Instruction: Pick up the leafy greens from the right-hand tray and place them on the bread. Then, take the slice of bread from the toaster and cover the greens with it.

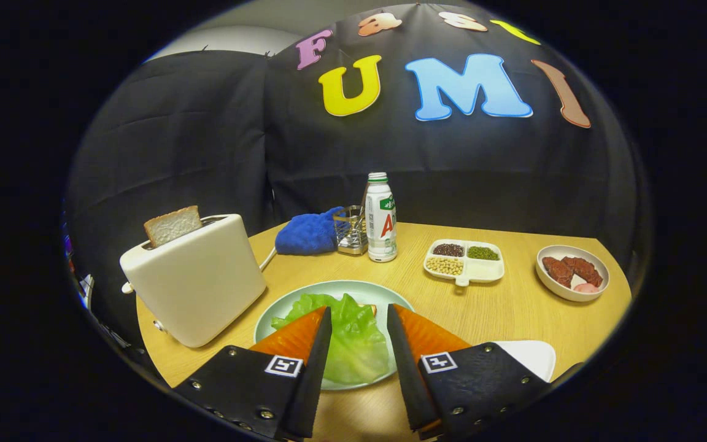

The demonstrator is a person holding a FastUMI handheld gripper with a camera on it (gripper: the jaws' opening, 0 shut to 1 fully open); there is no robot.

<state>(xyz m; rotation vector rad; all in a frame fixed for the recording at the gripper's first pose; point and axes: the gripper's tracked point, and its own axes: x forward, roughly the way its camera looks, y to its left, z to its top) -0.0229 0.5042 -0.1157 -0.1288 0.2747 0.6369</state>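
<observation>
We see the bread point(377, 309) almost wholly hidden under the leafy greens point(347, 337); the white tray point(534, 356) sits partly behind a finger.

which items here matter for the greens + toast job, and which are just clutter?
Job items:
- leafy greens, lying on the plate between the open fingers of the gripper
- slice of bread, upright in the toaster
- white tray, beside the right finger

Clutter:
- blue cloth
- metal rack
- bottle
- divided dish of beans
- bowl of food

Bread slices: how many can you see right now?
2: one slice standing in the toaster; another's edge under the lettuce, between the open gripper fingers. More may hide.
</observation>
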